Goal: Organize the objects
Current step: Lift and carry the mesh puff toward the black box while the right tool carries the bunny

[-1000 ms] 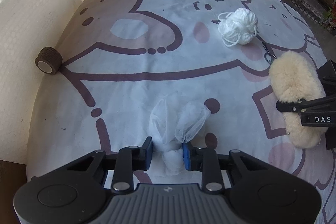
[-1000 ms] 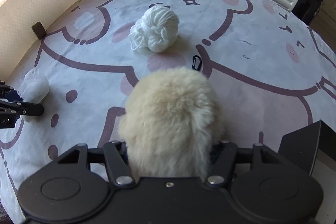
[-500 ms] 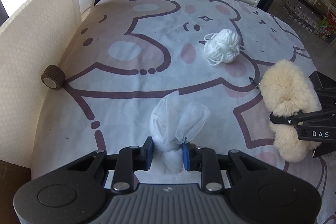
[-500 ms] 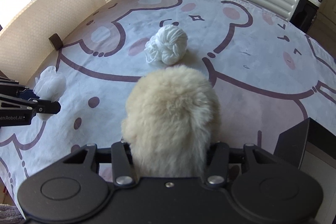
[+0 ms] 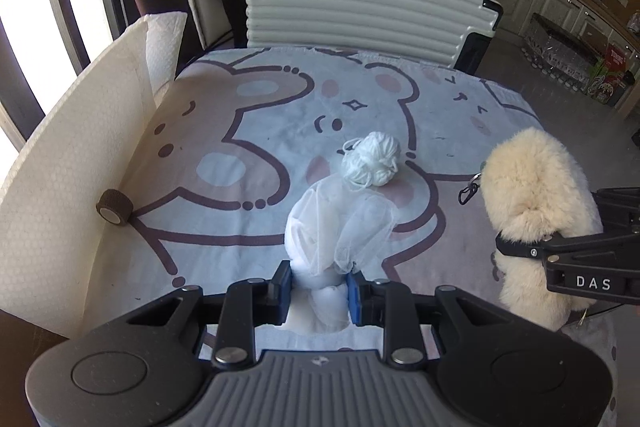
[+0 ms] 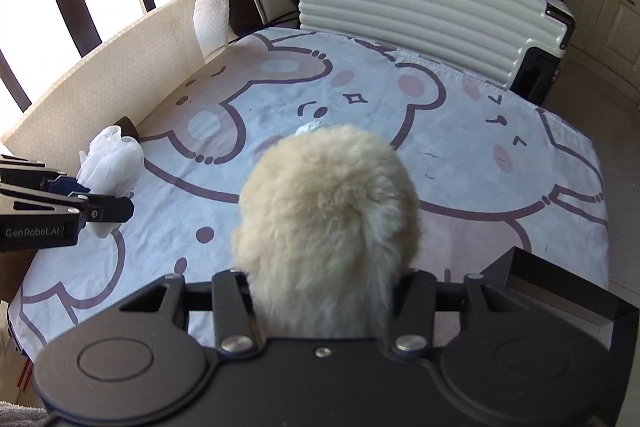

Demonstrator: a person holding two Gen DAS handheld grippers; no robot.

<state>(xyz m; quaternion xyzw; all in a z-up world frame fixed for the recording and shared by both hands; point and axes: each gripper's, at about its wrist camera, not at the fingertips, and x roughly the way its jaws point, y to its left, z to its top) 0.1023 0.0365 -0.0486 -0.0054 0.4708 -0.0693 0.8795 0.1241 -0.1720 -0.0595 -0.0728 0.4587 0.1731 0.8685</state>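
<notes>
Since the earlier frames both grippers have risen away from the bear-print cloth [image 5: 248, 131], each carrying its load, so that more of the room beyond the table now appears. The left gripper [image 5: 319, 287] has its blue-padded fingers [image 5: 282, 285] closed on the knotted neck of a white mesh pouch [image 5: 340, 231], which bulges forward of the fingertips above the near middle of the cloth. The right gripper [image 6: 324, 291] is clamped on a cream fur pompom [image 6: 326, 211] that fills the gap between its fingers; in the left wrist view the same pompom [image 5: 536, 195] hangs at the right, with a small metal clasp [image 5: 469, 190] dangling from its far end. The right gripper's side reads "DAS"; the left gripper's side, seen from the right wrist, reads "GenRobot.AI".

A ball of white yarn [image 5: 372, 163] lies on the cloth at centre, just beyond the pouch. A brown tape roll [image 5: 113, 213] rests at the left edge of the cloth, touching the white cardboard wall [image 5: 76, 171]. A ribbed white suitcase [image 5: 360, 15] stands at the far side of the table. A red carton [image 5: 616, 57] at far right bears writing too small to read with certainty.
</notes>
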